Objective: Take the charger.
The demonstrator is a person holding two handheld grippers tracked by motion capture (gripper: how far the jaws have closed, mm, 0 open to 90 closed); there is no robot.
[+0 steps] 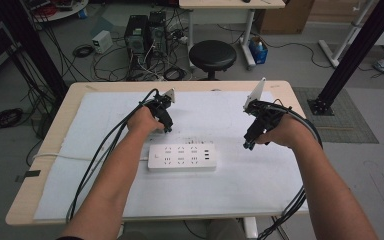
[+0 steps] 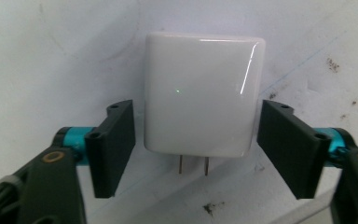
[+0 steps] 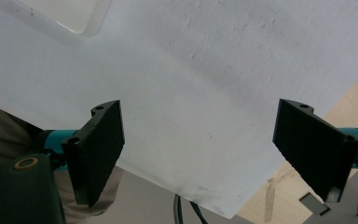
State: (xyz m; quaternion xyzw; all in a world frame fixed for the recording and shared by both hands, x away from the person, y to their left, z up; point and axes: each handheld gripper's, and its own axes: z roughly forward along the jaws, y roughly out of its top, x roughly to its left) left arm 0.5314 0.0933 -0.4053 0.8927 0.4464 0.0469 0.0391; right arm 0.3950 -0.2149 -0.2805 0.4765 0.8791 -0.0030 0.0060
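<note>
While L tongs [image 2: 196,144] flank white charger [image 2: 203,93], ungripped | R tongs [image 3: 200,149] released | high view: power strip [image 1: 181,156].

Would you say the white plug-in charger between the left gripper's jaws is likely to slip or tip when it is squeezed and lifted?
The charger looks like glossy hard plastic, so it is probably stiff but somewhat slippery. It lies flat on the white sheet, so tipping seems unlikely. The left gripper straddles its lower half, so it might pivot once lifted.
</note>
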